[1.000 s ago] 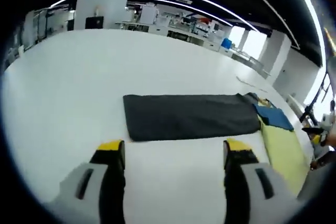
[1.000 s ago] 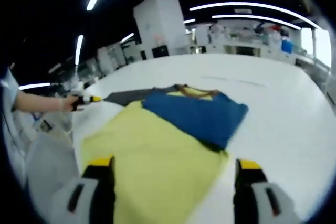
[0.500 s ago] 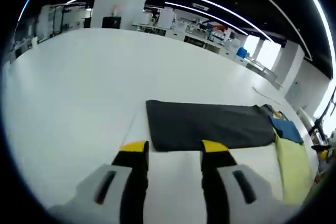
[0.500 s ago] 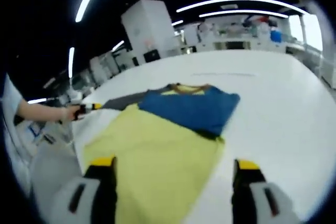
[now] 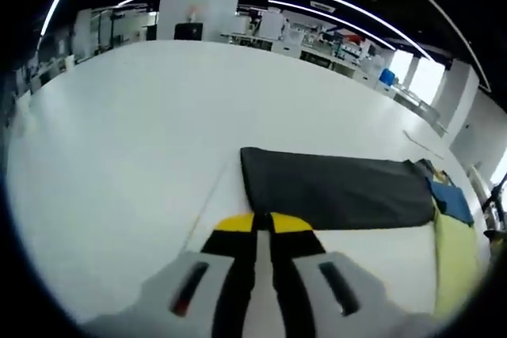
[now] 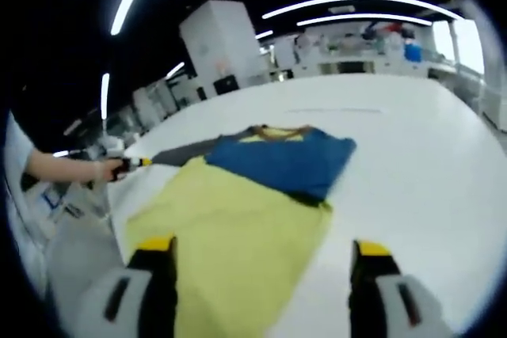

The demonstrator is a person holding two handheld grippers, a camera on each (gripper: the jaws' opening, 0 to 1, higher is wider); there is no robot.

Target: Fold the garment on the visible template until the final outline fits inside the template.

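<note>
Looking along my left gripper (image 5: 262,222), I see its yellow-tipped jaws clenched together with nothing between them, hovering over bare white table (image 5: 119,132) just short of the near edge of the dark grey cloth (image 5: 337,191). That cloth lies flat as a long folded rectangle. Past its far right end sit the blue piece (image 5: 451,202) and the yellow garment (image 5: 451,255), both squeezed at the view's edge. A faint line runs on the table left of the grey cloth; I cannot tell whether it is the template mark.

My right gripper (image 6: 261,247) has its jaws released, spread wide, holding nothing, low over the yellow garment (image 6: 238,235), which lies spread flat on the table (image 6: 412,156). The blue piece (image 6: 281,162) lies folded over its far end, with a yellowish-brown collar edge showing behind it. The grey cloth (image 6: 186,150) pokes out to the left beyond them. At far left a hand (image 6: 99,170) holds the left gripper (image 6: 135,163), its yellow tip near the grey cloth.

No readable writing, labels or brands anywhere; background shelves and lights are too blurred.
</note>
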